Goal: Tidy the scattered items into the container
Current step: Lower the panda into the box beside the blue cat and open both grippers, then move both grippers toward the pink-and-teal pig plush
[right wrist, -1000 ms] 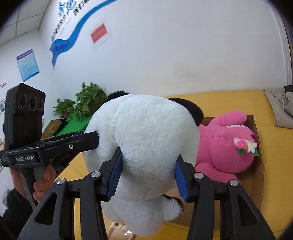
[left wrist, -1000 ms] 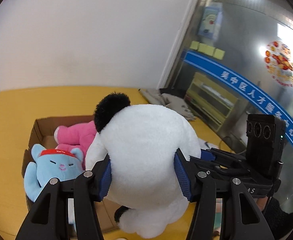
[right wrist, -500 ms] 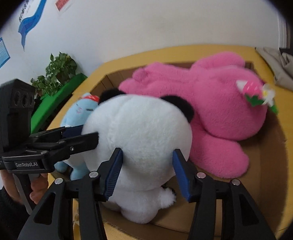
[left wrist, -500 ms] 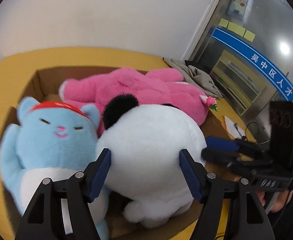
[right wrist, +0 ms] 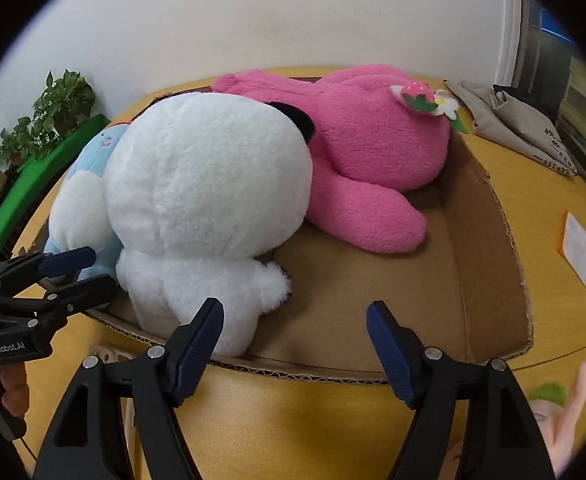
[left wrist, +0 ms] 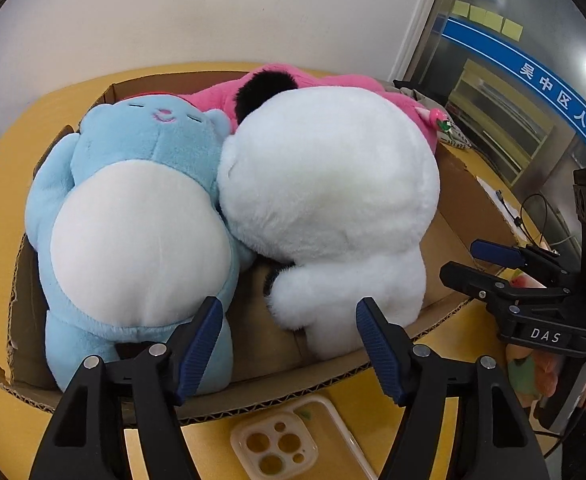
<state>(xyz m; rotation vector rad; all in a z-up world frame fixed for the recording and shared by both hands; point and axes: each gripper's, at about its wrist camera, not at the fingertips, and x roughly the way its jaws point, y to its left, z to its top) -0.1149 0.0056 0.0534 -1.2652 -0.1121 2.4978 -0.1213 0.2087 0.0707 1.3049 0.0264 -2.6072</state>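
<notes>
While white plush lies in box, left tool apart, right tool opening, both empty.

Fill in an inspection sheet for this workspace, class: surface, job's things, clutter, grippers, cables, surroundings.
Surface: yellow table, bare patches visible.
Job's things: cardboard box holds white plush, blue plush and pink plush, packed together.
Clutter: clear phone case in front of the box; grey cloth bag and paper on the table.
Grippers: left gripper open, nothing between its jaws; right gripper opening, nothing gripped.
Cables: thin black cable beside the box.
Surroundings: white wall, potted plant.
</notes>
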